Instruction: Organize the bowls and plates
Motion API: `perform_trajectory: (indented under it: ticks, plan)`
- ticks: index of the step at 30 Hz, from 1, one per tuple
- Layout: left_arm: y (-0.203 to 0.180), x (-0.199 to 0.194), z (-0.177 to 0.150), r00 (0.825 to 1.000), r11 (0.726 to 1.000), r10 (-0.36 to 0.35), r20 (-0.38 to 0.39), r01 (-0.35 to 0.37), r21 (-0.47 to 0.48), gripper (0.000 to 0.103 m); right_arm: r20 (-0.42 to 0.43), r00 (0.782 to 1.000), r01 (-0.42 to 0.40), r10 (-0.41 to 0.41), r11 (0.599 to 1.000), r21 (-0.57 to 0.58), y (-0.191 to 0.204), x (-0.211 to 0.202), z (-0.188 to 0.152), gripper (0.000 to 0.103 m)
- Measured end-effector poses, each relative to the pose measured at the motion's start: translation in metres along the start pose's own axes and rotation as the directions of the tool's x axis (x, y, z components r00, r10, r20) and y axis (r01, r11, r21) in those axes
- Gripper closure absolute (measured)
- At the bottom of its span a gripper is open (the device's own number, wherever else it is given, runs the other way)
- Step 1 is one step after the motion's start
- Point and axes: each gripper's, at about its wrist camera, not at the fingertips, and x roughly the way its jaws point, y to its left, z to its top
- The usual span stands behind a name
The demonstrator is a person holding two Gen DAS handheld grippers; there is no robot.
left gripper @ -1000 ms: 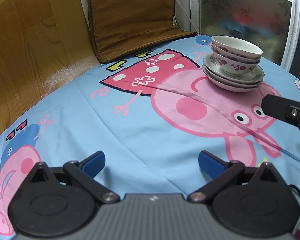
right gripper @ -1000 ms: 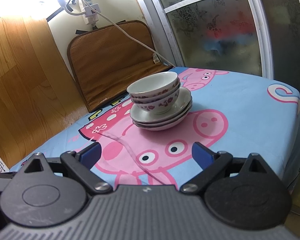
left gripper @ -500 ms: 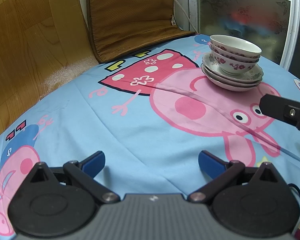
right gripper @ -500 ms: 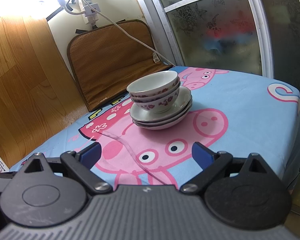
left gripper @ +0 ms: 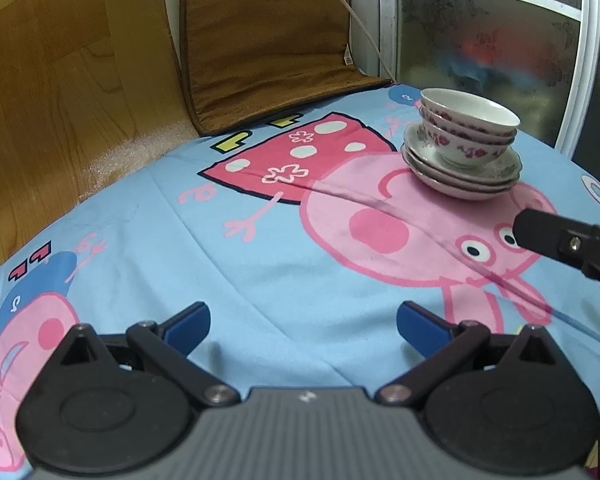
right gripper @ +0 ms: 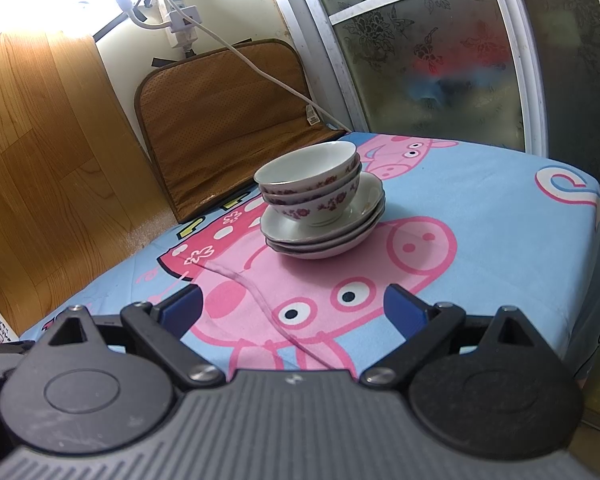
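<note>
On my far left is the wood wall (left gripper: pixel 60 100), and next to it a brown cushion (left gripper: pixel 260 52) leans up at the back of the table. My left gripper (left gripper: pixel 303 316) hangs low over the blue pig cloth (left gripper: pixel 260 248). Its blue fingers are spread wide and there is nothing between them. It is well away from the dishes.

Further right is the pile. The plates (left gripper: pixel 460 178) lie one on top of the other on the pig's pink head, and the bowls (left gripper: pixel 466 128) sit inside each other on the top plate. The pile stands straight, and no plate or bowl lies loose anywhere on the cloth that I can see.

Then comes my right gripper (right gripper: pixel 292 304). It looks right at the pile from near the table edge, with bare cloth between. Its fingers are wide apart too, and it holds nothing. Behind the pile on the right is the glass door (right gripper: pixel 440 60).

What changed in the last second? Very little. In my left view the pile has slid a bit lower, so I think my left hand tipped a tiny bit. My right view looks just the same. The dishes did not move.

So the plates and bowls are in one tidy pile now. This could be the tidy end, or the pile may be meant to go somewhere else. I cannot tell which
</note>
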Motion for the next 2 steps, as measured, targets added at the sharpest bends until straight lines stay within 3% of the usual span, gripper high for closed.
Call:
perform_trajectory:
  ticks: [2]
  plan:
    - [-0.0002,-0.0002,0.0008,1.000,1.000,0.008,0.005,-0.008,-0.002,0.000,0.007,1.000,-0.003,0.003,1.000,-0.007,0.0009,-0.0006,-0.0008,0.004]
